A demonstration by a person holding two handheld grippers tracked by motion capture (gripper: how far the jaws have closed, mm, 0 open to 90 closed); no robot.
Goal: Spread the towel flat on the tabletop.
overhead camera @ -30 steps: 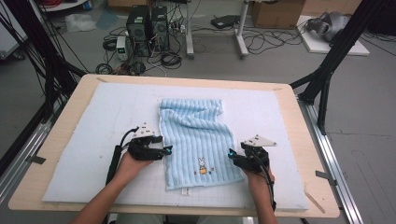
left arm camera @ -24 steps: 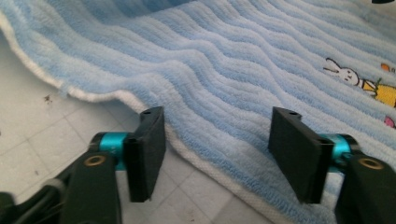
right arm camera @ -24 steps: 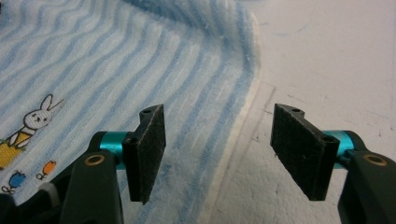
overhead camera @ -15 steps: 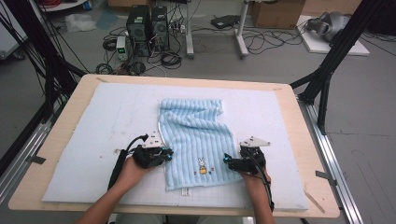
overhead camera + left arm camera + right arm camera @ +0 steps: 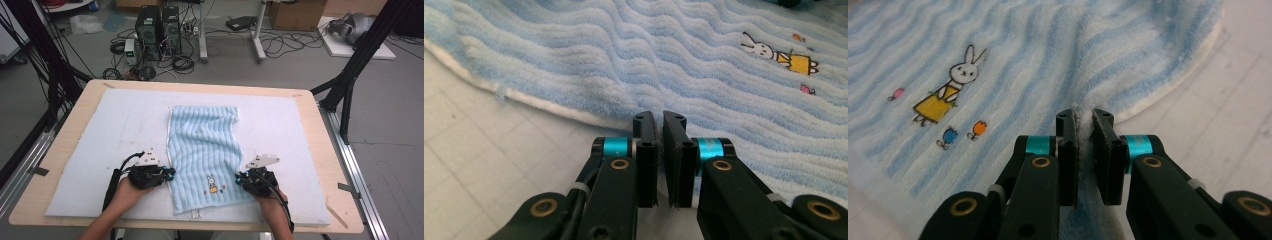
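The tabletop (image 5: 325,150) carries a white mat (image 5: 100,130), with the blue rabbit towel (image 5: 205,150) at its centre. The right tool (image 5: 243,176), at five o'clock, has just closed, pinching the towel's edge; the left tool (image 5: 170,173), at seven o'clock, has just closed at the opposite edge, probably to lift both sides together.

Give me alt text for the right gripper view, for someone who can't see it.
The right hand-held gripper is shut on a pinched-up fold of a blue striped towel, with white pile showing between its black jaws. Left of the jaws, the towel bears a rabbit in a yellow dress. The towel's white edge curves off to the right over a pale mat.
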